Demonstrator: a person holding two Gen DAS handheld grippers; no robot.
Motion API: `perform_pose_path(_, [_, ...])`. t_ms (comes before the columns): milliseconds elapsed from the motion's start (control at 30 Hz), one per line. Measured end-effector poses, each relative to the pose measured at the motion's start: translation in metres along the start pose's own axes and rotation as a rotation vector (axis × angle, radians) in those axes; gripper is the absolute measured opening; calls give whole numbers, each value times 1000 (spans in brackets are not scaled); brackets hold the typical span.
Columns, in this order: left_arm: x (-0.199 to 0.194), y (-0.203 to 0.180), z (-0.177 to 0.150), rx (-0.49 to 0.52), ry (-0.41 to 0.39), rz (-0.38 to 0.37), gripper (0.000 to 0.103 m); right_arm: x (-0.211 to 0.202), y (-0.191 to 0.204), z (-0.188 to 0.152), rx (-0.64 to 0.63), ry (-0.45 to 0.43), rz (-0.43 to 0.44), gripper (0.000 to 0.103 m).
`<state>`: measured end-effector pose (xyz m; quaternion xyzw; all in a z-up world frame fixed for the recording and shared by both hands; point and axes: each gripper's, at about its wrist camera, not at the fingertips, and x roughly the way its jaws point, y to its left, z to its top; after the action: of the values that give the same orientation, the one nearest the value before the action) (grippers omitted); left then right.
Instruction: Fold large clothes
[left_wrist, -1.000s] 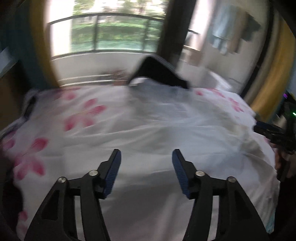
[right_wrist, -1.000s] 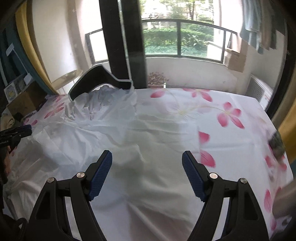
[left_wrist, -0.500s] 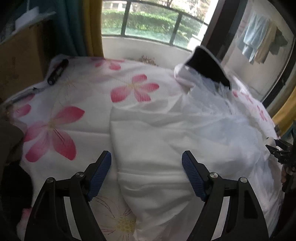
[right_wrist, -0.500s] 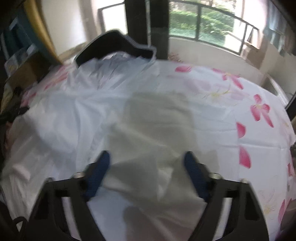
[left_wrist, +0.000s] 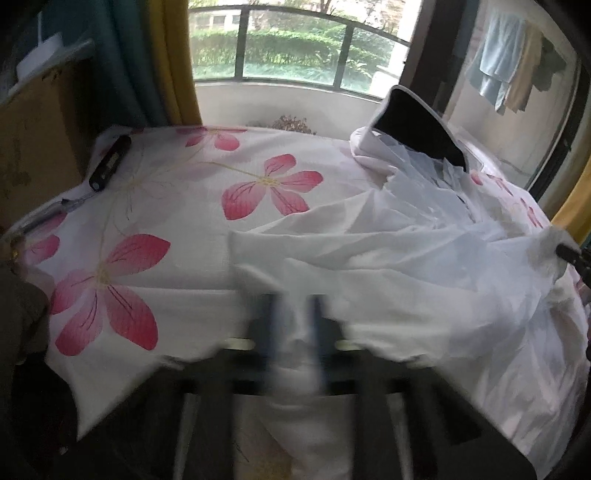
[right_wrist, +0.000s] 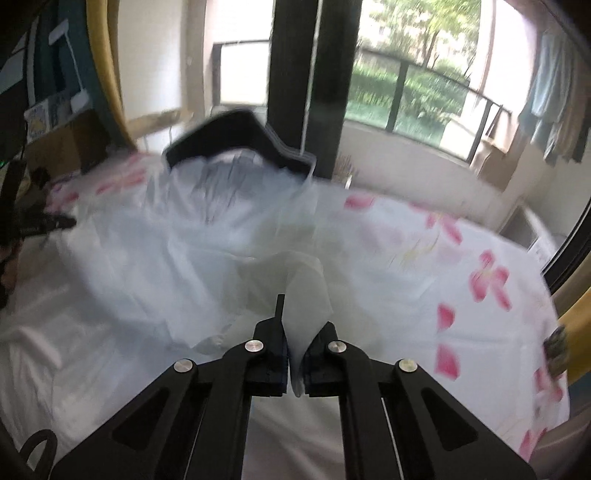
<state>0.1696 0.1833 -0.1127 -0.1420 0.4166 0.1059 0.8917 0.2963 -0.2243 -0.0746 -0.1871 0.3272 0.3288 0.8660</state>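
A large white garment (left_wrist: 388, 266) lies crumpled on a bed sheet (left_wrist: 177, 229) printed with pink flowers. A black curved piece (left_wrist: 417, 125) stands at its far collar end. My left gripper (left_wrist: 291, 310) is blurred at the garment's near left edge, jaws closing tight with white cloth pinched between them. In the right wrist view the garment (right_wrist: 155, 251) spreads to the left. My right gripper (right_wrist: 301, 328) is closing on a raised fold of the same cloth, pads pressing it. Each view catches the other gripper at its edge (left_wrist: 570, 254), (right_wrist: 48, 223).
A black pen-like tool (left_wrist: 110, 162) lies on the sheet at the far left by a cardboard box (left_wrist: 33, 147). Yellow curtains (left_wrist: 177, 62) and a balcony railing (left_wrist: 295, 48) stand beyond the bed. Laundry (right_wrist: 554, 99) hangs at the right.
Both grippers went from wide open to closed on the white garment. The left one came down to the garment's left edge; the right one now has a fold pinched up.
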Motion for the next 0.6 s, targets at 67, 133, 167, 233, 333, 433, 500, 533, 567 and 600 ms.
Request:
perform_pose_path(67, [1,3,3,-6,-9,5,3,0,-4,7,5,-20,-14,5])
perform_pose_path(133, [-1,3,9,1,-28,12,3,2,-6,12,11,-30,-23,5])
perform_pose_path(167, [-3,3,13,4,-43,15,3,3,-9,14,16,-34,-27,5])
perform_pose_path(233, [-7,1,20,14,-68,21,2,6,-13,14,24,-29,-27,5])
perform_pose_path(333, [-6,-1,34,29,-93,33,2,16,-22,9,61,-2,-17,5])
perform_pose_path(433, [5,-4,43,48,-89,49,2,30,-30,0,101,43,0,5])
perform_pose_path(500, [14,-6,45,53,-72,50,3,37,-33,-5,113,63,-1,5])
perform_pose_path(533, [17,-6,45,54,-58,49,3,39,-34,-8,118,73,-2,5])
perform_pose_path(567, [21,-7,44,53,-44,46,3,44,-36,-12,125,91,-5,5])
perform_pose_path(600, [22,-8,42,53,-32,42,3,46,-38,-14,132,100,-6,5])
